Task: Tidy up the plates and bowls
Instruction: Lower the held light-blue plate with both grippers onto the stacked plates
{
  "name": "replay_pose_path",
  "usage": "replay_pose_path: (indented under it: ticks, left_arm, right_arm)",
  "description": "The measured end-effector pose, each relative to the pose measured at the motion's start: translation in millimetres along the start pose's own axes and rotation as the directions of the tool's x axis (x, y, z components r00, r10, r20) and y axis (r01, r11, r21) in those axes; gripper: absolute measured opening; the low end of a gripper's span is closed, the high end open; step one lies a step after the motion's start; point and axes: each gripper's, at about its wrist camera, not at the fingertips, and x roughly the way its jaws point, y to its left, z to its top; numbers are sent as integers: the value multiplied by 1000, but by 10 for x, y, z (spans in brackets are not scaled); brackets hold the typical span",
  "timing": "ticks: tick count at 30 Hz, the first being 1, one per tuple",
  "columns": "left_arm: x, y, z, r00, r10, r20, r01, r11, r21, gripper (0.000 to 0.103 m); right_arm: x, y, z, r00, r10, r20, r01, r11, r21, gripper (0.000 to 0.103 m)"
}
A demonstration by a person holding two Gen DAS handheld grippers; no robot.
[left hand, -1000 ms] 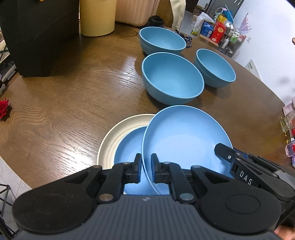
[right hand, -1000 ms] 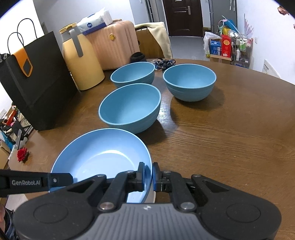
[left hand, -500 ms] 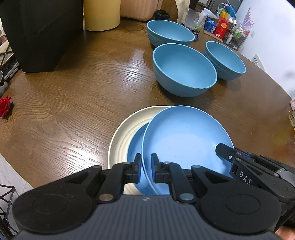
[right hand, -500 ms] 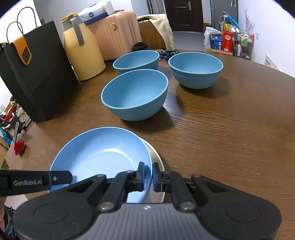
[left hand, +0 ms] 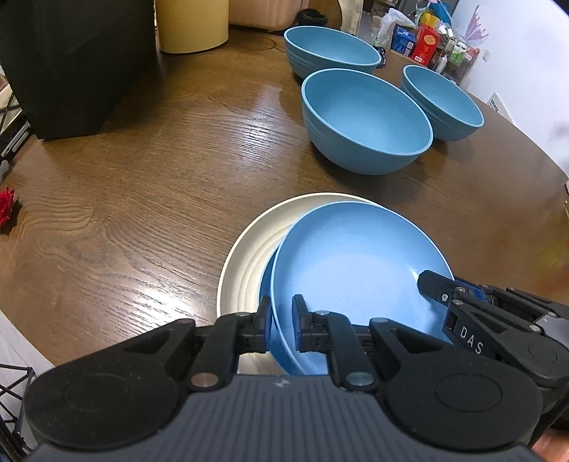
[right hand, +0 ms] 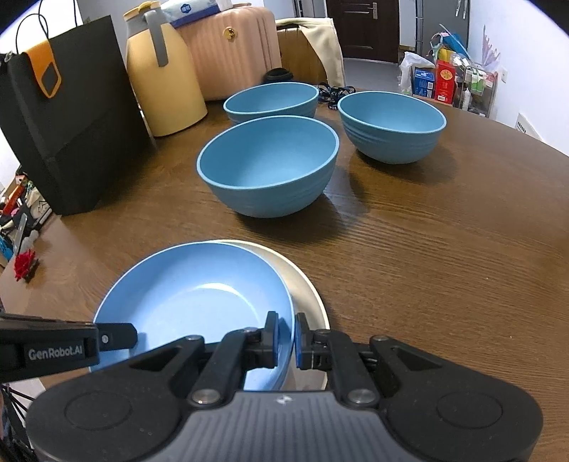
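A glossy brown wooden table (right hand: 444, 248) fills the room. Behind it a dark door (right hand: 362, 28) stands shut between white walls (right hand: 526, 53). A pink suitcase (right hand: 231, 53) stands beyond.

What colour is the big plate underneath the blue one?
Cream-white; the bottom plate shows best in the left wrist view.

The blue plate (left hand: 355, 270) is covering most of the cream plate (left hand: 245, 263) beneath it, and a second blue plate (left hand: 267, 284) in between is showing only as a sliver; whether the top plate is resting on that stack is not resolving. The left gripper (left hand: 281, 325) body is hiding the plates' near rims. The black bag (left hand: 71, 64) and yellow jug (left hand: 192, 25) are running off the left-wrist frame's top edge. Labels on the shelf clutter (right hand: 451, 78) are reading too small. The red object (right hand: 24, 263) at the table edge is staying unidentifiable.
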Motion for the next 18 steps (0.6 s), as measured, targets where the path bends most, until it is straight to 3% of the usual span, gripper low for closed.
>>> replay_pose_path:
  ticks: [13,18]
  left_arm:
    - [80,-28,-7,1000,19,25,-21,997,69,12]
    - [70,-111,-13,997,63,48,-69,987,143,14]
  right_arm:
    - [97,116,-26,999,-34,6,34,997,-62,10]
    - [83,166,-71,999,-49,19,50,994,-95,11]
